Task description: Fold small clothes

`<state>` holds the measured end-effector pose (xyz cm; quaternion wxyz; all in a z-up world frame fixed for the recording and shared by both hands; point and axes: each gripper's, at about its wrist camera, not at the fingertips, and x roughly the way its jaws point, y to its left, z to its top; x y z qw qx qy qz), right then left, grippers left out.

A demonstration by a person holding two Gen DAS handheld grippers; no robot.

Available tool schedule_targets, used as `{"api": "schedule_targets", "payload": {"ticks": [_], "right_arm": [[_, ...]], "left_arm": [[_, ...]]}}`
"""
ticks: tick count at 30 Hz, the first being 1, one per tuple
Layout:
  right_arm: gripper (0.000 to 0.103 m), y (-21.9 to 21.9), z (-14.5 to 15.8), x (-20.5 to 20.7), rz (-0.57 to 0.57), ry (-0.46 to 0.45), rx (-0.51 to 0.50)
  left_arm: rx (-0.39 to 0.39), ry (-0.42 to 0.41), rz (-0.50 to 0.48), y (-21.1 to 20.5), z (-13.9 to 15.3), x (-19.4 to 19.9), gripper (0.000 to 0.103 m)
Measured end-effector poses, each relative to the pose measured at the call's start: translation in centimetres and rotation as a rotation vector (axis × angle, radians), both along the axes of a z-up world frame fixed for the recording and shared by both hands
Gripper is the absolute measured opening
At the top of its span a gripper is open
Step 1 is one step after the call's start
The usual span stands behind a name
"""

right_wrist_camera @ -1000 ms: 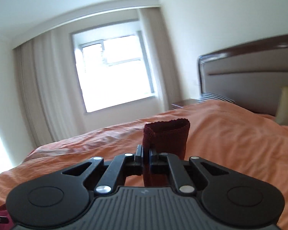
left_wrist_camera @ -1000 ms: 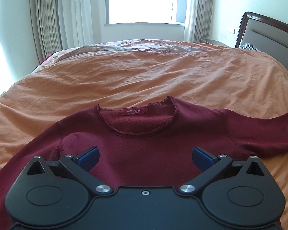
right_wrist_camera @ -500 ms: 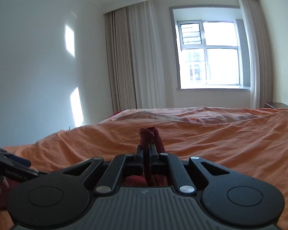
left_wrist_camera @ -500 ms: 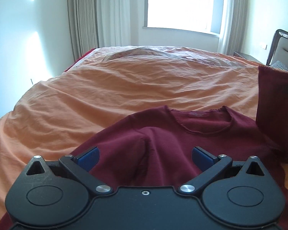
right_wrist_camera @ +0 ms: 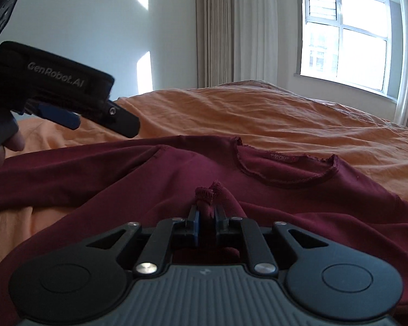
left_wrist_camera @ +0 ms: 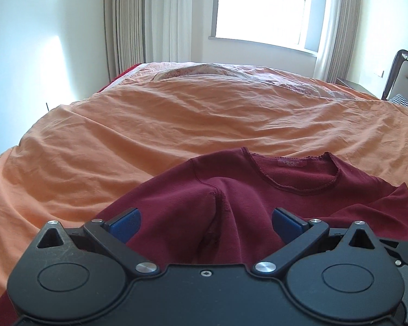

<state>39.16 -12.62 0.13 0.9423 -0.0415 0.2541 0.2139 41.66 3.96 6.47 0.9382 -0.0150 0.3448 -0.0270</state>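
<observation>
Your right gripper (right_wrist_camera: 206,216) is pinched tight on a bunched sleeve cuff (right_wrist_camera: 208,194) of the maroon top (left_wrist_camera: 299,190), and that cuff sits low over the chest of the garment, just this side of the neckline (right_wrist_camera: 283,174). The top itself lies face up on the orange bedspread (left_wrist_camera: 176,125), collar pointing toward the window (left_wrist_camera: 261,5), with one sleeve folded in across the body. Your left gripper (left_wrist_camera: 205,221) hovers above the near part of the top with its blue pads (left_wrist_camera: 125,222) spread wide, nothing between them, a raised ridge of cloth right below. From the right wrist view, that left gripper (right_wrist_camera: 76,116) hangs off to the side above the shoulder area, clear of the fabric.
</observation>
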Motion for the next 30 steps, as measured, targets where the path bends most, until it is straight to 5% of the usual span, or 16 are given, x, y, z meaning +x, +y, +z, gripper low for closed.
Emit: {"api": "schedule_targets", "payload": {"ticks": [2, 8, 11, 18, 22, 30], "right_arm": [[0.043, -0.8, 0.1, -0.8, 0.023, 0.019, 0.013], [0.084, -6.0, 1.6, -4.6, 0.052, 0.005, 0.082], [0.095, -10.5, 1.9, -5.9, -0.011, -0.009, 0.105], [0.095, -21.0, 1.4, -3.5, -0.325, -0.016, 0.089], [0.082, -25.1, 0.8, -0.8, -0.422, -0.001, 0.129], [0.056, -27.6, -2.4, 3.8, -0.462, 0.106, 0.213]], "left_arm": [[-0.018, 0.009, -0.014, -0.6, -0.5, 0.2, 0.102], [-0.091, 0.036, -0.091, -2.9, -2.1, 0.7, 0.102], [-0.111, 0.043, -0.142, -4.6, -3.2, 0.7, 0.102], [-0.103, 0.075, -0.190, -8.0, -5.6, 2.0, 0.086], [-0.127, 0.101, -0.190, -8.5, -6.2, 3.2, 0.075], [-0.125, 0.170, -0.130, -8.1, -7.1, 4.8, 0.020]]}}
